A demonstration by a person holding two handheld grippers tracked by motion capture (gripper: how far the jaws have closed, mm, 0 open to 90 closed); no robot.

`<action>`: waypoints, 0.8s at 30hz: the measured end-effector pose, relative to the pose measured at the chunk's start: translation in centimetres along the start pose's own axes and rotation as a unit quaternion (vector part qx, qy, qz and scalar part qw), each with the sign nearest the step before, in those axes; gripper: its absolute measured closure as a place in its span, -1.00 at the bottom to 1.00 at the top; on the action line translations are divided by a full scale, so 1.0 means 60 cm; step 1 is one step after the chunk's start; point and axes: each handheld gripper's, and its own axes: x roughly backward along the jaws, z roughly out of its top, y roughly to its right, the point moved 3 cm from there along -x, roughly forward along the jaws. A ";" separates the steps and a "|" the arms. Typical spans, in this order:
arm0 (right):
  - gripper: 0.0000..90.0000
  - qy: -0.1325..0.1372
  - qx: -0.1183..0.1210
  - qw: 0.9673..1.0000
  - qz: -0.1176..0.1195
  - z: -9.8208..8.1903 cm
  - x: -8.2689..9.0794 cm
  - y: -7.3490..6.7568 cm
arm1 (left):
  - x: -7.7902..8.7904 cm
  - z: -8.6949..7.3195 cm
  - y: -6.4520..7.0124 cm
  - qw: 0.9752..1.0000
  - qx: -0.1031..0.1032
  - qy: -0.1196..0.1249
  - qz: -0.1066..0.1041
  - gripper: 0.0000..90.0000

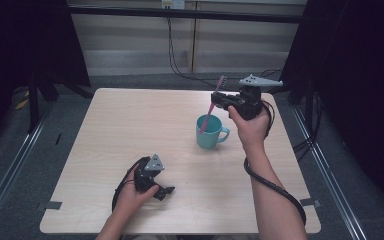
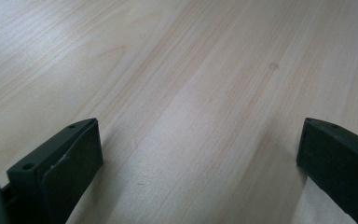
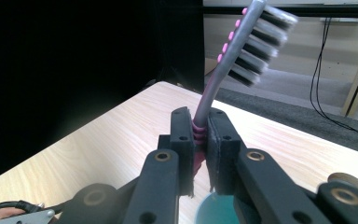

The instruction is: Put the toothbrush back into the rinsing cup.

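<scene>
- High view: we hold the toothbrush [image 1: 213,104] clamped in the right gripper [image 1: 219,98], above the teal mug [image 1: 210,132] near the far right part of the table [image 1: 130,130]. Its long axis runs steeply, bristles up and away, lower end dipping inside the mug's rim. The left gripper [image 1: 166,191] rests near the front edge, well apart from the mug, so the right hand is the nearer one
- Left gripper view: we see its jaws standing wide apart over bare wood, nothing between them
- Right gripper view: we see the jaws squeezed on the pink neck of the toothbrush [image 3: 235,51], head rising up and to the right, the mug [image 3: 216,210] directly below; we judge the coming move is straight down along the handle
</scene>
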 end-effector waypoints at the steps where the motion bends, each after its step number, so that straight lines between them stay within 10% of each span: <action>1: 0.83 -0.001 0.002 1.000 -0.002 0.000 0.000 0.001 | 0.000 0.000 0.000 1.000 0.000 0.000 0.000 -1.00; 24: 0.83 0.000 -0.007 0.999 -0.035 -0.006 -0.011 0.034 | 0.000 0.000 0.000 1.000 0.001 -0.001 -0.001 -1.00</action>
